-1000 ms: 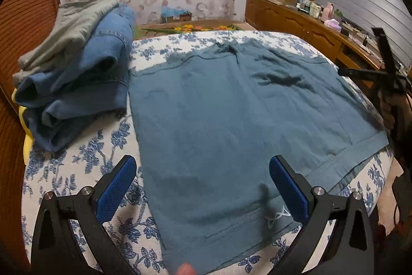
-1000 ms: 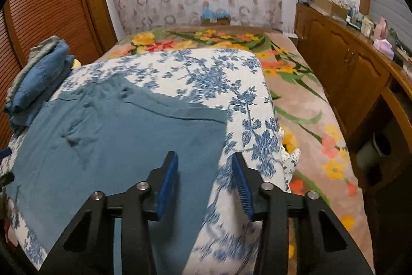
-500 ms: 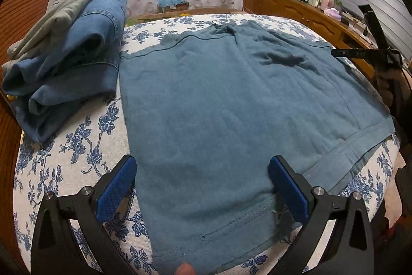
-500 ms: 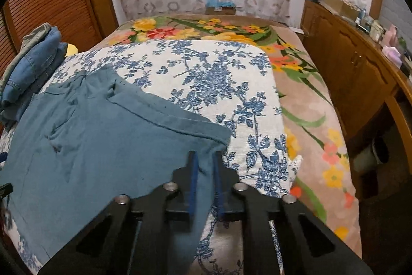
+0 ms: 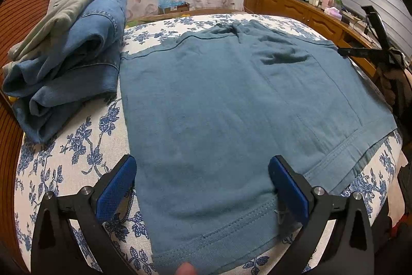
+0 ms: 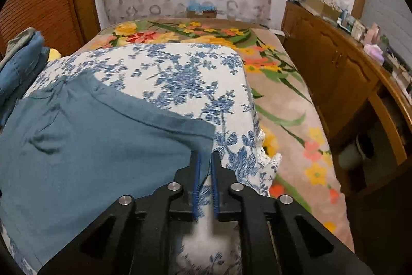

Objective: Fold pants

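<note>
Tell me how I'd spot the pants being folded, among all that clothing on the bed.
Find the bed with the blue-flowered white cover. Spread flat across its middle lie the teal pants, waistband nearest the camera. Unlike the bundled denim jeans and grey-green garment heaped beside them, they are smooth, unfolded and one plain colour.

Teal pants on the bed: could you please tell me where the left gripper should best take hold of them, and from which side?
Grip the stitched band at the near left corner of the teal pants. Come from the near side, low, with the open left gripper: the cloth lies flat on the floral cover, and that free edge probably lifts easiest.
</note>
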`<state>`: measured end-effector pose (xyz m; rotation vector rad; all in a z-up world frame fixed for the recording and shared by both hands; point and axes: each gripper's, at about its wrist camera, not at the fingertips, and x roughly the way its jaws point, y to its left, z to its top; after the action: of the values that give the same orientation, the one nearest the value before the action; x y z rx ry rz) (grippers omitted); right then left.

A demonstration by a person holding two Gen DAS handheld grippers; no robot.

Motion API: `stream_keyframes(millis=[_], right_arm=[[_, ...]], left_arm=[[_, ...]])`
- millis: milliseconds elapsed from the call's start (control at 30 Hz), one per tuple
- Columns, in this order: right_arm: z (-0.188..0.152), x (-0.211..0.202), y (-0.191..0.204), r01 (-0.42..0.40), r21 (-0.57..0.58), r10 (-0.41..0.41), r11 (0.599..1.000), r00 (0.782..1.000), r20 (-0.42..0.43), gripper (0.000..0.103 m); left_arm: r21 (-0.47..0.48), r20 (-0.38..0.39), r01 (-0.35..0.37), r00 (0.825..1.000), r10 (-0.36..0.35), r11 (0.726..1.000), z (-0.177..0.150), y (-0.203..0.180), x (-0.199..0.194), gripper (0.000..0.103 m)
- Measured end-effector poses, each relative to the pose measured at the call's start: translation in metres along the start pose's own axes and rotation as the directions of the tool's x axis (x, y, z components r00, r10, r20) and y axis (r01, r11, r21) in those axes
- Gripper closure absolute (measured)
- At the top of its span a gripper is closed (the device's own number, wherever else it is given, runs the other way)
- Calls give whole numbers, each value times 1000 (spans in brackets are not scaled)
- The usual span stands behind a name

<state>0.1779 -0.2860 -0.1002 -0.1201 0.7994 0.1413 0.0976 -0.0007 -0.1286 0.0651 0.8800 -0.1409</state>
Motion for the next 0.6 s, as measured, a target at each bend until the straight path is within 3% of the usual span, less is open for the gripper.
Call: stream_keyframes(millis=[133,267,600], right_arm=[[-8,-14,14,-27,-19,27,999,999,23,71],[-28,-26,43,-91,-60,92,994,996,21,62],[-72,-58,98,-200,-104,203,974,979,19,57]], left_arm=[[-3,2,-3,1000,3,1000,0,0,0,0],[-4,3,-5,1000,5,1000,-1,0,0,0],[-3,3,-5,1000,5,1000,-1,-1,0,0]])
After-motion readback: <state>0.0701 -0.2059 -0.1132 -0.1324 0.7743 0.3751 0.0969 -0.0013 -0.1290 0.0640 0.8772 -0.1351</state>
